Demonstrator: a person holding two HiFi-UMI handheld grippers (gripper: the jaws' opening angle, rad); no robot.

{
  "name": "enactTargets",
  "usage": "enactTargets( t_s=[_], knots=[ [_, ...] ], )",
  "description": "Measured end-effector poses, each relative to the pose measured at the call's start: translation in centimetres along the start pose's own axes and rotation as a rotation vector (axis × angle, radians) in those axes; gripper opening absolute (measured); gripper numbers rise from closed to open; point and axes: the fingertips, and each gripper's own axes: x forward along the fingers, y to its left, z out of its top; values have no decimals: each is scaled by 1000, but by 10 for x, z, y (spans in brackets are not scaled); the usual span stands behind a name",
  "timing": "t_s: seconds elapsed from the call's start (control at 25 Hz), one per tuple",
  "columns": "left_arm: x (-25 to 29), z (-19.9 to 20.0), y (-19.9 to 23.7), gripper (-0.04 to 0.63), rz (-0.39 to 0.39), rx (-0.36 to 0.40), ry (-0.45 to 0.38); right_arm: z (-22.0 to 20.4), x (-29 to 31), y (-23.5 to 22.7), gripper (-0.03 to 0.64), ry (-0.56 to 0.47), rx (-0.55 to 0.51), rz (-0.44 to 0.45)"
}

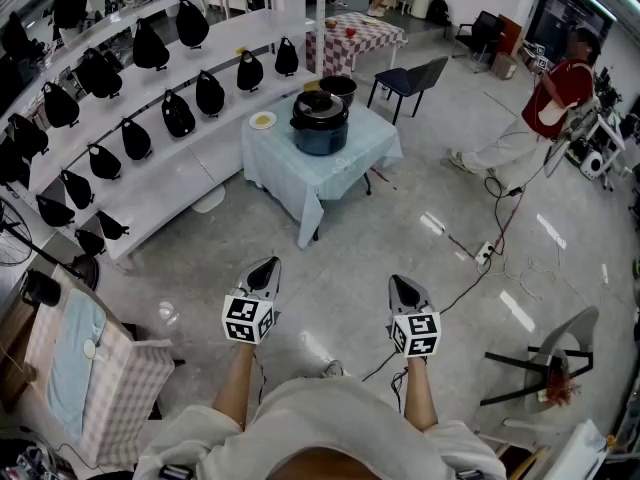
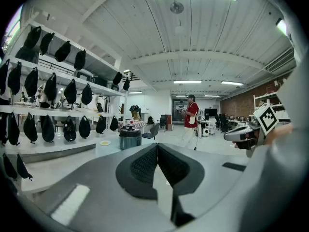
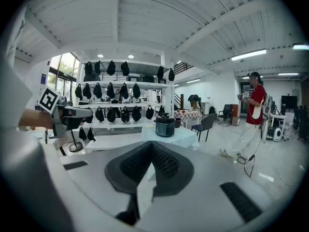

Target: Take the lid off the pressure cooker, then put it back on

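Note:
A dark pressure cooker (image 1: 320,120) with its black lid on stands on a small table under a pale blue cloth (image 1: 300,173), far ahead of me. It also shows small in the left gripper view as the cooker (image 2: 129,136) and in the right gripper view as the cooker (image 3: 164,125). My left gripper (image 1: 264,273) and right gripper (image 1: 405,290) are held side by side over the floor, well short of the table. Both are shut with nothing between the jaws.
White shelves (image 1: 150,88) with several black bags run along the left. A dark chair (image 1: 415,78) stands behind the table, a yellow plate (image 1: 263,120) lies on it. A person in red (image 1: 555,103) walks at the right. Cables (image 1: 490,238) cross the floor.

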Motion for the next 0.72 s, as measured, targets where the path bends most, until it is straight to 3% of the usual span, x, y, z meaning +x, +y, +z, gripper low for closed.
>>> enactTargets(
  t_s=[0.4,0.6,0.64,0.72],
  knots=[
    [2,-5,0,8,4,-5,8,-5,5,-1,0,9,9,-1],
    [4,-5,-3,9,-5,-7,-3,0,5,-2,2,-46,54,25],
    [4,-5,-3,11,-4,-8,-9,2,6,0,47,-60,64,45],
    [5,-4,-2,19,1,-15,-17,7,8,4,289,-87,73,73]
  ],
)
